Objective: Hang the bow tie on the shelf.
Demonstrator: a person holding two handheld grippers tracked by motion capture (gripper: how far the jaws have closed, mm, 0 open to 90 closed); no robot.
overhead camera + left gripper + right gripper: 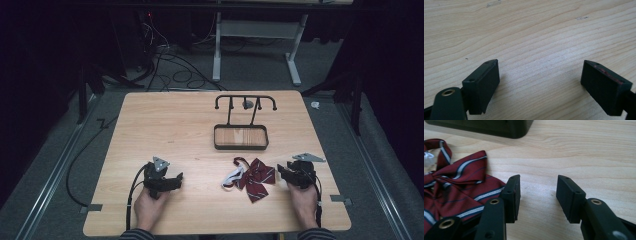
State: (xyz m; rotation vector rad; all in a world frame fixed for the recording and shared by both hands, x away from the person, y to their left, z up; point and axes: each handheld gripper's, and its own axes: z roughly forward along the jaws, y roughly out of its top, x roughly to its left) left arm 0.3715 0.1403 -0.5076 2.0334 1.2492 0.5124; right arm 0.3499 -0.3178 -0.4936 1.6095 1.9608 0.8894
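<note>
From the lower left of the high view, my left gripper [172, 181] rests on the light wooden table [165, 125], its 2 jaws spread wide over bare wood grain in its own view, holding nothing. Right of it, at lower centre, lies the dark red bow tie with white and navy stripes [256, 178], flat on the table, its white strap [230, 179] trailing off its left side. Above it stands the black metal hanging rack with its shallow wood-lined tray [241, 137]. At the lower right, my right gripper [281, 171] sits just beside the bow tie, jaws parted and empty; in its own view the striped cloth [461, 192] lies against the left jaw. I judge the pickup comes next: I'd swing the right jaws left to straddle 1 wing of the bow, press low against the table, and close on a single thick fold so the cloth doesn't slip.
</note>
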